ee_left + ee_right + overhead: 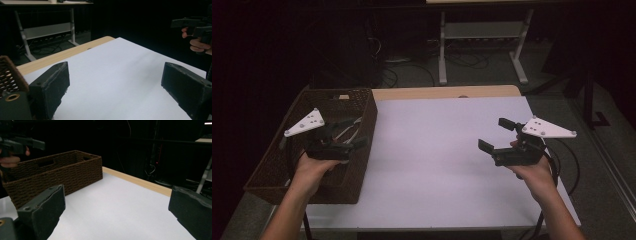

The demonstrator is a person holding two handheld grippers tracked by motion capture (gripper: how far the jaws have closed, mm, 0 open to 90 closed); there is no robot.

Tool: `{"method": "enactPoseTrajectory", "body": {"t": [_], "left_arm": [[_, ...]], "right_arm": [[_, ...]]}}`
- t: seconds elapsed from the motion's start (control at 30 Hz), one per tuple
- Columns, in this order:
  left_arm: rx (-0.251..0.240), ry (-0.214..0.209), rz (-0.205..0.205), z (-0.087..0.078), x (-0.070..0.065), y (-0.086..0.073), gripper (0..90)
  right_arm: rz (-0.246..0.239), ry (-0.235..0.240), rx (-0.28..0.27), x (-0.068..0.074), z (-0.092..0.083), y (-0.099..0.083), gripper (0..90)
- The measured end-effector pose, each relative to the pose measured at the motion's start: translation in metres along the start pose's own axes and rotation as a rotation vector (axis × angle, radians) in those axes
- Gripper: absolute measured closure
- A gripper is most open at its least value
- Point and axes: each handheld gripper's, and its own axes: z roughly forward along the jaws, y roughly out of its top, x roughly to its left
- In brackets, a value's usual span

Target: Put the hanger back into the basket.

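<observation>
**Wicker basket filled, both grippers empty**

Brown woven basket [358,131] sits at the table's [447,150] left edge, pale cable-like items lying inside it, though what exactly they are I cannot tell. From where I stand the white tabletop carries nothing more to collect, so the job looks about finished. Hovering over the basket's inner rim, the left gripper [353,132] has its jaws spread wide with nothing between them. Over on the far side, the right gripper [495,135] is held above the table near its right edge, jaws likewise apart and empty, pointing across toward the basket.
</observation>
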Motion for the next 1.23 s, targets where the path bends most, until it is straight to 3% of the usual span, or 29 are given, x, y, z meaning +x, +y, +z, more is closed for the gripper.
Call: {"method": "enactPoseTrajectory", "body": {"t": [0.2,0.6,1.23], "left_arm": [[-0.021,-0.011,-0.006,0.010,-0.003,-0.007,6.7],[-0.030,0.024,0.030,0.022,-0.009,-0.019,1.1],[-0.034,0.022,0.031,0.016,-0.008,-0.020,1.2]], "right_arm": [[-0.002,0.015,-0.025,0.001,0.006,0.007,0.2],[0.001,0.015,-0.046,0.001,0.004,0.009,0.2],[-0.004,0.006,-0.049,0.001,0.001,0.009,0.2]]}}
